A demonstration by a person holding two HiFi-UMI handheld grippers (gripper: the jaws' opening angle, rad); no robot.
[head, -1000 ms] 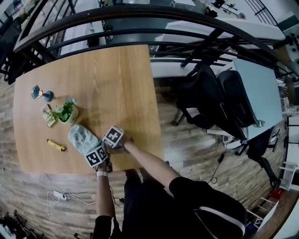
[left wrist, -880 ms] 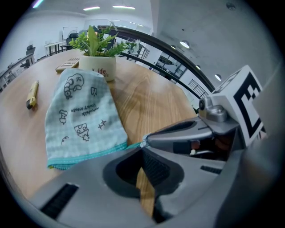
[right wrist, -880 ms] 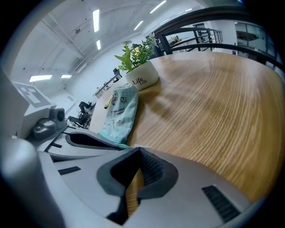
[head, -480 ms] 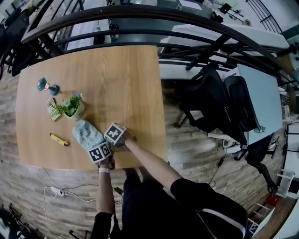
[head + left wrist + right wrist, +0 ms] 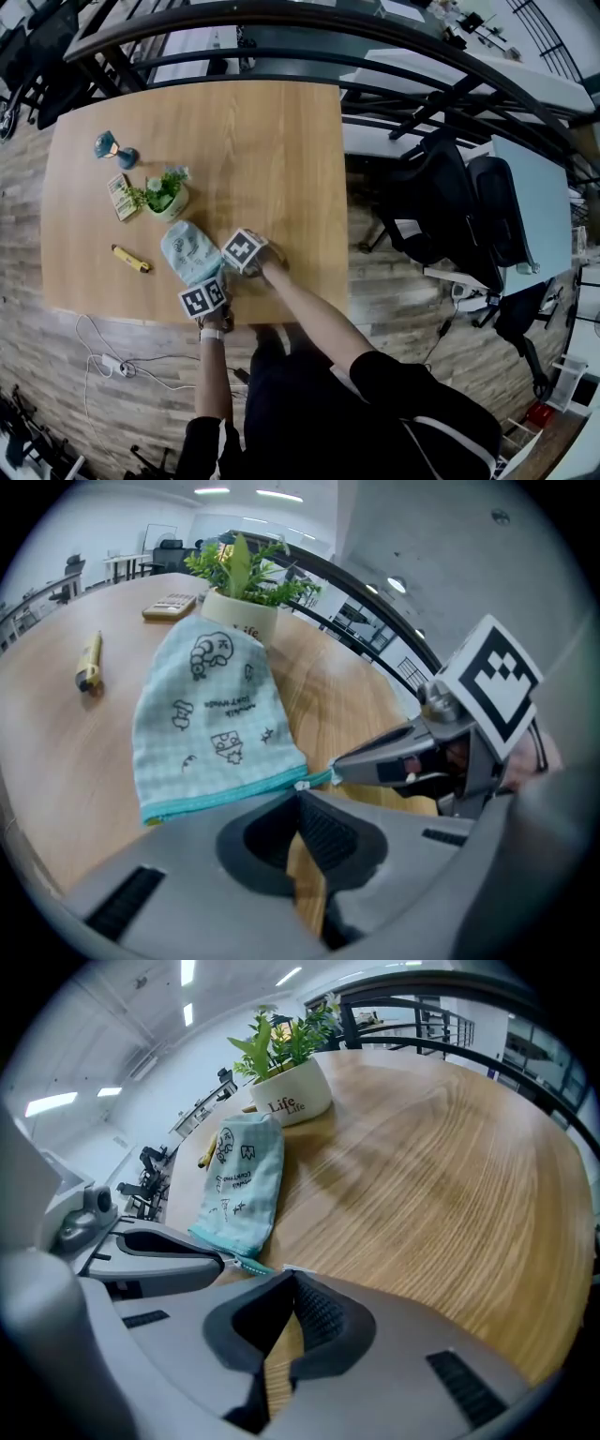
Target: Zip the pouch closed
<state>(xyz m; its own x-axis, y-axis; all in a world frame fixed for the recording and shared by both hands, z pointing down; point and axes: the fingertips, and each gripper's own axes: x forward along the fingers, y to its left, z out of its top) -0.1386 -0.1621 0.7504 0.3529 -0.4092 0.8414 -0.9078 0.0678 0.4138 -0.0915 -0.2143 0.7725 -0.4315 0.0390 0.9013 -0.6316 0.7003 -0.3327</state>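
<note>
A light blue pouch (image 5: 211, 714) with cartoon prints lies flat on the wooden table (image 5: 272, 150), its teal zip edge toward me. My left gripper (image 5: 302, 794) is shut on the small metal zip pull (image 5: 300, 787), near the right end of that edge. My right gripper (image 5: 287, 1275) is shut on the teal tab at the zip's end (image 5: 251, 1265). Its pointed jaws show in the left gripper view, a short way right of the pull. In the head view the two marker cubes (image 5: 203, 300) (image 5: 242, 251) sit close together at the pouch (image 5: 187, 251).
A white pot with a green plant (image 5: 167, 197) stands just behind the pouch. A yellow marker (image 5: 131, 259), a small card (image 5: 121, 197) and a blue figure (image 5: 114, 150) lie to the left. The table's near edge (image 5: 187, 323) is close. Black chairs (image 5: 450, 206) stand at the right.
The head camera has swung, so the table sits further right in view. Both grippers stay at the pouch's near edge, and the left one has edged slightly left along it.
</note>
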